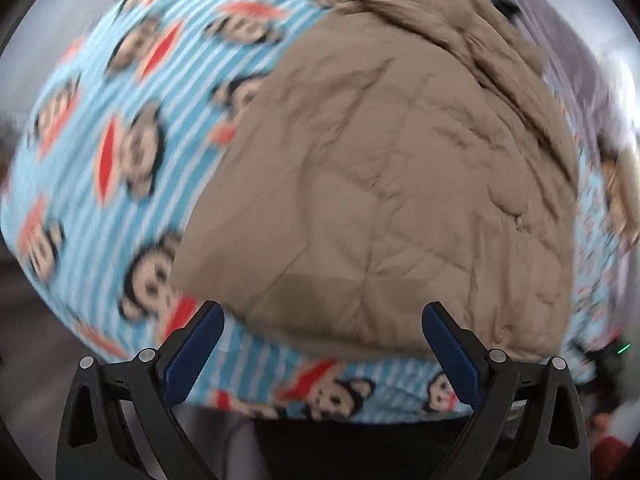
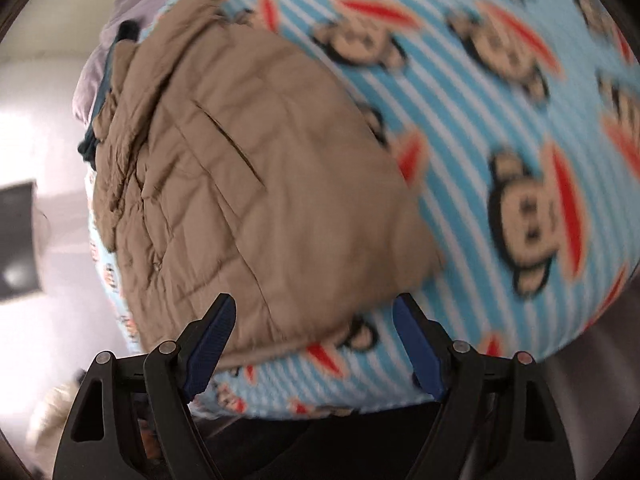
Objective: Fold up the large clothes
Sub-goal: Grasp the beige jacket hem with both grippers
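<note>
A tan quilted jacket [image 1: 380, 184] is lying spread on the monkey-print bedsheet [image 1: 100, 128], looking puffy, soft and light, while the left gripper [image 1: 323, 344] and right gripper [image 2: 314, 338] are hovering wide open, holding nothing, over its near hem corners, the likeliest holds.

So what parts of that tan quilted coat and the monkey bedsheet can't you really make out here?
- Tan quilted coat: far end in both wrist views is bunched and blurred; sleeves or collar can't be told.
- Dark teal cloth: mostly hidden beneath the coat.
- Monkey-print sheet: motion blur smears it; edges cut off by the fisheye rim.
</note>
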Demonstrator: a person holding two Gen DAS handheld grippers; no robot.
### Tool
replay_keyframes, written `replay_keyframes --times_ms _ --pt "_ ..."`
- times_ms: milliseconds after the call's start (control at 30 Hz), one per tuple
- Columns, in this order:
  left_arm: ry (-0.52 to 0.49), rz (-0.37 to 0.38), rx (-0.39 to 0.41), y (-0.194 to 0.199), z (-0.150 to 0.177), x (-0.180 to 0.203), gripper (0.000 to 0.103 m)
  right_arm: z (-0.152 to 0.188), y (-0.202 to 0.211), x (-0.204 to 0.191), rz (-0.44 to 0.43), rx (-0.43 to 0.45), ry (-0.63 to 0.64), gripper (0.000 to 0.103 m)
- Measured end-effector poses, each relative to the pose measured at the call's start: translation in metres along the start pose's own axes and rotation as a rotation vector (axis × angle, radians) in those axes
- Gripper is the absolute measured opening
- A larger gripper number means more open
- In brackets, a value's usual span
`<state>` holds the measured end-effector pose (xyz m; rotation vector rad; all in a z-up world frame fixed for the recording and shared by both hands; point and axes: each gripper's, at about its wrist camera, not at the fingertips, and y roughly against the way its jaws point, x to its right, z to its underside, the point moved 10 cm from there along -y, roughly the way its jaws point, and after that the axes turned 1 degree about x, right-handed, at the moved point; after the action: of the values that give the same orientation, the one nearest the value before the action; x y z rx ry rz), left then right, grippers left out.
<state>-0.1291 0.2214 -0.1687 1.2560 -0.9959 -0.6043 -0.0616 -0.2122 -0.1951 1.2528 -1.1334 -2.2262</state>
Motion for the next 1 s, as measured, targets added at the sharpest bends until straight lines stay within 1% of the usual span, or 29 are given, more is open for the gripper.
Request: replay_keyframes --times_ms 100,167,233,333,467,633,700,733,767,833,900,967,1000 --pt "0.109 0.078 -0.025 -0.006 0.012 -0.015 0.1 0.009 -0.01 0.012 -0.055 -0.027 -0.081 0.083" --pt "0.16 0.122 -0.037 -0.013 0.015 -0.018 0.1 0.01 -0.014 0.013 -0.097 -0.026 -0.121 0.083" --pt "0.2 0.165 -0.032 -0.02 0.013 -0.015 0.1 0.009 -0.018 0.016 -0.13 -0.026 -0.148 0.083" --pt "0.22 0.207 -0.015 -0.03 0.004 -0.006 0.1 0.005 -0.022 0.019 -0.174 -0.023 -0.191 0.083" --pt "0.221 0.198 -0.007 -0.045 -0.008 0.002 0.1 -0.002 -0.026 0.02 -0.245 -0.019 -0.234 0.084" --pt "0.183 0.161 -0.014 -0.055 -0.012 0.013 0.1 -0.004 -0.034 0.01 -0.29 -0.006 -0.255 0.085" --pt "0.182 0.158 -0.01 -0.056 -0.013 0.015 0.099 -0.005 -0.035 0.007 -0.318 0.003 -0.265 0.085" --pt "0.184 0.159 -0.006 -0.055 -0.013 0.015 0.097 -0.005 -0.035 0.005 -0.336 0.007 -0.27 0.085" --pt "0.184 0.158 0.001 -0.054 -0.015 0.015 0.093 -0.005 -0.036 0.003 -0.359 0.01 -0.278 0.085" --pt "0.175 0.146 0.0 -0.055 -0.017 0.017 0.069 -0.003 -0.04 0.001 -0.373 0.009 -0.299 0.085" --pt "0.169 0.153 -0.003 -0.052 -0.018 0.016 0.057 -0.001 -0.04 0.003 -0.364 0.008 -0.319 0.085" --pt "0.182 0.164 -0.001 -0.048 -0.019 0.013 0.057 0.004 -0.036 0.004 -0.348 0.005 -0.304 0.085" --pt "0.185 0.166 -0.001 -0.046 -0.018 0.009 0.057 0.007 -0.034 0.005 -0.322 -0.004 -0.284 0.085"
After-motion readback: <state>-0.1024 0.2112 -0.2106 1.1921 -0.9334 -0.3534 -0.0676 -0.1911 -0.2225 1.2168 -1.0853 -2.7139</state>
